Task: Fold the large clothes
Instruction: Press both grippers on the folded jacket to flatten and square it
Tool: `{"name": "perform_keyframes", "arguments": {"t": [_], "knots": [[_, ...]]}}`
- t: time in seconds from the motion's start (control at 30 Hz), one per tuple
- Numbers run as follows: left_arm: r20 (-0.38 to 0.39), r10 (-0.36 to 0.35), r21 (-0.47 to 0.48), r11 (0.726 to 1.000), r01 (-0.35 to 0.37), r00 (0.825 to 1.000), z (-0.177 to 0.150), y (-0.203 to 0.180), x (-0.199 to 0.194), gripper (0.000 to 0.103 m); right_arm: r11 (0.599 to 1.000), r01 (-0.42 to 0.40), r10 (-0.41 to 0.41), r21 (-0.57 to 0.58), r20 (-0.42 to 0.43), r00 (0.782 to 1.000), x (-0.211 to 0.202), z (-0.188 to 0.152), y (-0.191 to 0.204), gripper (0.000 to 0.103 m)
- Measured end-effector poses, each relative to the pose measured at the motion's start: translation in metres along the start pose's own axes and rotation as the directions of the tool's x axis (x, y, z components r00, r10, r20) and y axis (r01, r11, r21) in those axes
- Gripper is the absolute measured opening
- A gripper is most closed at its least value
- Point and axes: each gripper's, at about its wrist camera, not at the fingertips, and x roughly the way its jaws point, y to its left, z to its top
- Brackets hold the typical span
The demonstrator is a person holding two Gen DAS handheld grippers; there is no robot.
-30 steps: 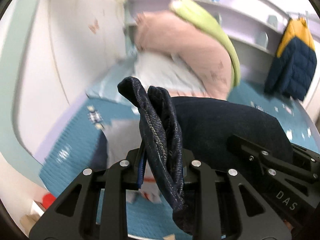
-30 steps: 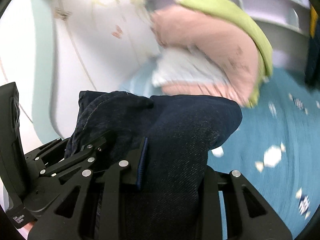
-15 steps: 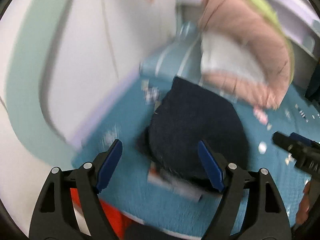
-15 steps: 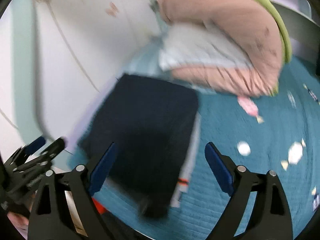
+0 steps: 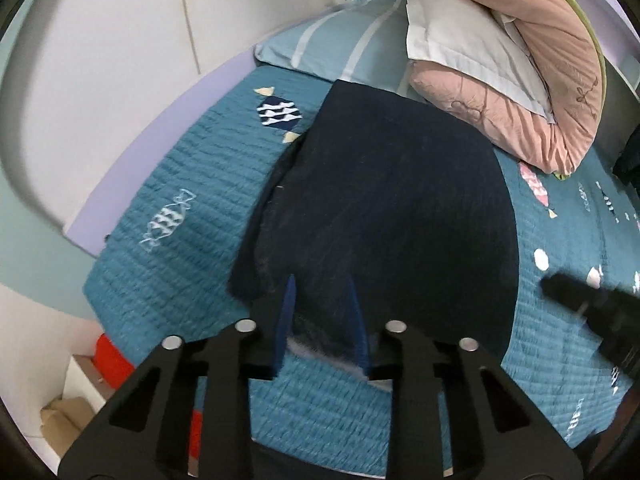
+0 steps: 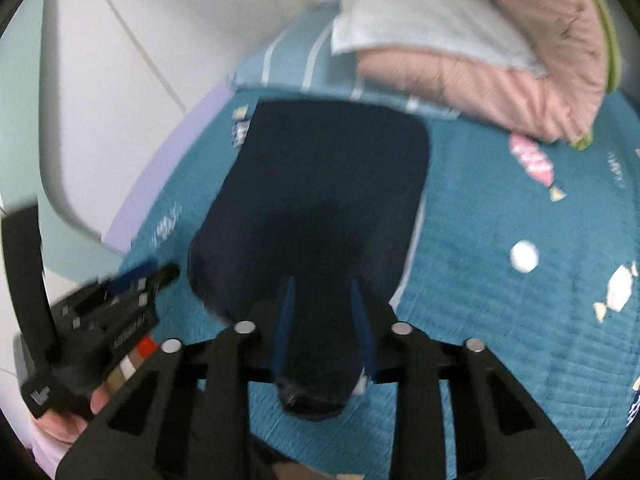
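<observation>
Since the earlier frame both grippers have dropped toward the folded dark garment (image 5: 384,200) lying on the teal bedspread (image 5: 176,184). Left gripper (image 5: 320,320) and right gripper (image 6: 324,320) pitch steeply down, jaws closing over the garment's near edge; pad contact is indistinct. Right view blurred.

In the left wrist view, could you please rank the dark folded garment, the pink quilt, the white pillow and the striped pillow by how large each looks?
1. Dark folded garment, clearly largest.
2. Pink quilt.
3. White pillow and striped pillow look alike; both are partly hidden and farther from the camera, so I would not rank them.
</observation>
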Motion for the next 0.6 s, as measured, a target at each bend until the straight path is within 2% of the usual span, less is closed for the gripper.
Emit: {"name": "perform_keyframes", "arguments": {"t": [0.1,0.17,0.2,0.23,0.3,0.43,0.53,0.6], "knots": [[-0.050,-0.030,0.001,1.000,0.030,0.998,-0.002,-0.007,0.023,0.023,0.996,0.076,-0.070,0.053,-0.110,0.991,0.040,-0.009,-0.002,0.027],[-0.100,-0.037,0.028,0.999,0.040,0.994,-0.007,-0.012,0.047,0.023,0.991,0.109,-0.096,0.083,-0.149,0.984,0.069,-0.012,-0.007,0.029],[-0.133,-0.016,0.048,0.999,0.022,0.991,-0.009,-0.014,0.071,0.020,0.988,0.139,-0.128,0.061,-0.158,0.979,0.085,-0.011,-0.008,0.029],[-0.169,0.027,0.055,0.998,-0.018,0.985,-0.011,-0.013,0.091,0.012,0.988,0.150,-0.140,0.044,-0.173,0.975,0.098,-0.011,-0.010,0.029],[-0.191,0.017,0.035,0.999,-0.011,0.982,-0.012,-0.010,0.108,0.011,0.990,0.116,-0.099,0.083,-0.184,0.978,0.098,-0.011,-0.017,0.029],[-0.197,0.040,0.055,0.998,-0.029,0.980,-0.011,-0.014,0.094,0.012,0.993,0.061,-0.035,0.102,-0.241,0.970,0.076,-0.016,-0.020,0.028],[-0.214,0.020,0.052,0.999,-0.009,0.977,-0.021,-0.012,0.080,0.012,0.995,0.000,0.030,0.101,-0.286,0.958,0.057,-0.035,-0.014,0.028],[-0.266,0.046,0.071,0.997,-0.028,0.963,-0.035,-0.014,0.082,0.011,0.996,-0.003,0.028,0.088,-0.293,0.956,0.057,-0.043,-0.013,0.029]]}}
